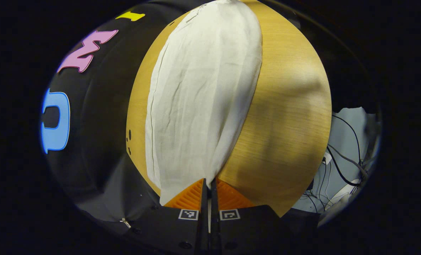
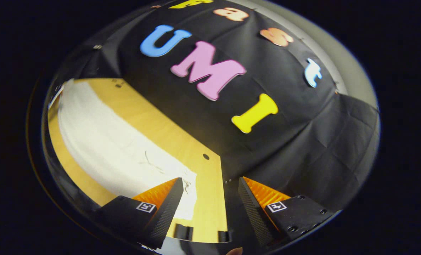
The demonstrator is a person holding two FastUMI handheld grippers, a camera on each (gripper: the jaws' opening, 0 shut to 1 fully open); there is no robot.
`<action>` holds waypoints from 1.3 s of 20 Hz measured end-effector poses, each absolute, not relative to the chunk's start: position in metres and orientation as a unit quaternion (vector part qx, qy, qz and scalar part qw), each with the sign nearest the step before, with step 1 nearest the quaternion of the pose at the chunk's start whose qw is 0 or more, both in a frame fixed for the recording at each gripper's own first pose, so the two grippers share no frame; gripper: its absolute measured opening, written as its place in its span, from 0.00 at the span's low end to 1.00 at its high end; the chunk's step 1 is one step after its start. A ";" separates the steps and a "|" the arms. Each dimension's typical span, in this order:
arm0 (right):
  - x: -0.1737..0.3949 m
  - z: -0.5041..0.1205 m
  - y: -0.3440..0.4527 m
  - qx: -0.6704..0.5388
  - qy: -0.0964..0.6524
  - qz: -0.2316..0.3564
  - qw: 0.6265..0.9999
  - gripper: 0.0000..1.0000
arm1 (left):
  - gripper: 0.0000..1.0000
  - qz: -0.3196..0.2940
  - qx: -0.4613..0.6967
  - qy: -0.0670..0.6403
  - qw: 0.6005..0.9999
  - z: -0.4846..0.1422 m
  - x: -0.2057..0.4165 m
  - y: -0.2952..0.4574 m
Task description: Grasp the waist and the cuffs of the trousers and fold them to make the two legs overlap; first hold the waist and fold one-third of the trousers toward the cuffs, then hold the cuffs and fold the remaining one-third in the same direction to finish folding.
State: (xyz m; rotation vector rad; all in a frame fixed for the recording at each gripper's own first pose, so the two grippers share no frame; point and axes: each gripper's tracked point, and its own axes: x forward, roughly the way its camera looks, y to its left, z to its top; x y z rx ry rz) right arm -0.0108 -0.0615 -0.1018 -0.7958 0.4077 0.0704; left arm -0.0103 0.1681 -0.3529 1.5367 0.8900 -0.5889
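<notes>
While your left tool (image 1: 209, 182) sits at the near end of the white trousers (image 1: 203, 95), its two fingers are pressed together with hardly a gap — the cloth's tip runs right down to them, but you cannot tell whether any fabric is actually caught between. The trousers lie as one long strip along the wooden desk (image 1: 288, 117), their far end cut off at the top of the left gripper view. Cables (image 1: 341, 159) trail past the desk's right edge. Your right tool (image 2: 209, 182) is spread wide, holding nothing — one finger (image 2: 161, 198) over the trousers' end, the other (image 2: 260, 202) beyond the desk edge.
</notes>
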 end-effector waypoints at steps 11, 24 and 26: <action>-0.031 -0.287 -0.084 -0.529 0.307 0.243 0.753 0.95 | 0.07 -0.239 0.661 0.393 0.593 -0.353 -0.012 0.165; 0.023 -0.350 -0.083 -0.566 0.320 0.273 0.709 0.48 | 0.07 -0.213 0.665 0.396 0.596 -0.354 -0.010 0.165; 0.019 -0.354 -0.083 -0.566 0.330 0.271 0.705 0.22 | 0.07 -0.213 0.657 0.402 0.601 -0.355 -0.012 0.162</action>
